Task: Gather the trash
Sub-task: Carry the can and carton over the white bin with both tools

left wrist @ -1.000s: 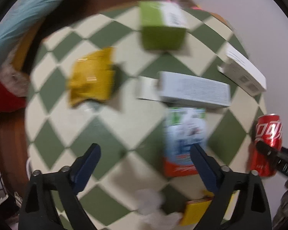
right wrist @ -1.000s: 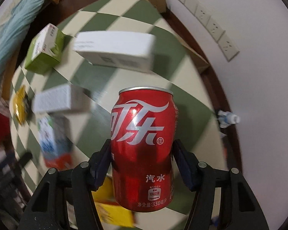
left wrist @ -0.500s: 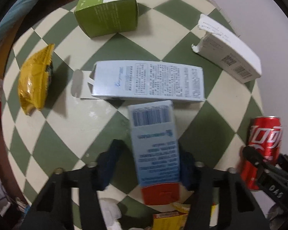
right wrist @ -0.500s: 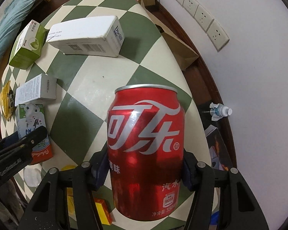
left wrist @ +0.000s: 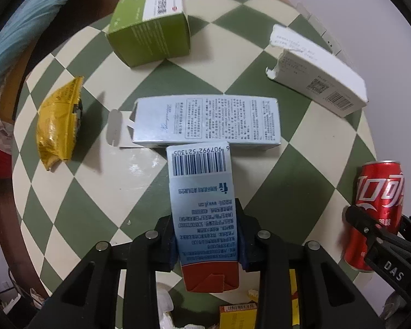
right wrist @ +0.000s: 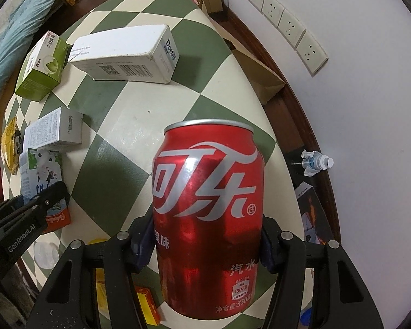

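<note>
Left claw, lower centre, has just closed on the milk carton: light, crushable card, best held across its flat sides. Right claw is clamped round the red can: rigid, slick, dentable.

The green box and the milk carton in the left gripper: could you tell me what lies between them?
In the left wrist view, a long pale blue box lies crosswise between the green box and the milk carton.
</note>
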The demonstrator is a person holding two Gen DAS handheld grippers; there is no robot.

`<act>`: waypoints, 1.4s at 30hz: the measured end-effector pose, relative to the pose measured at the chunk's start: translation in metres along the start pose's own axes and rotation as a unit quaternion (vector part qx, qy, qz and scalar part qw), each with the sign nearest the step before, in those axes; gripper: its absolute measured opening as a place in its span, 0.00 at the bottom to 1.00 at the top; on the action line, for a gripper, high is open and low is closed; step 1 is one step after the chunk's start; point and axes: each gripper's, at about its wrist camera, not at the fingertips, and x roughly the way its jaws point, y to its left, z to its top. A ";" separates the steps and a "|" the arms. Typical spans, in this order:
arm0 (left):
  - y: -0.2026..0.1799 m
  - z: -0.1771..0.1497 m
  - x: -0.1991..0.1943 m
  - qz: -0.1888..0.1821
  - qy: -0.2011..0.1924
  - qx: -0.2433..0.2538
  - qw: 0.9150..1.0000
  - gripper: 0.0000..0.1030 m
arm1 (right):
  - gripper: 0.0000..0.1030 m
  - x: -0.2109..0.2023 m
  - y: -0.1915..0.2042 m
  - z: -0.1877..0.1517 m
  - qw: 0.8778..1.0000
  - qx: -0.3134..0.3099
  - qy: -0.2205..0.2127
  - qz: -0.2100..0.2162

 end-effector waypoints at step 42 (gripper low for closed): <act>0.423 -0.265 -0.165 0.030 -0.137 -0.253 0.957 0.28 | 0.60 -0.152 0.367 -0.233 0.942 -0.255 -0.089 0.199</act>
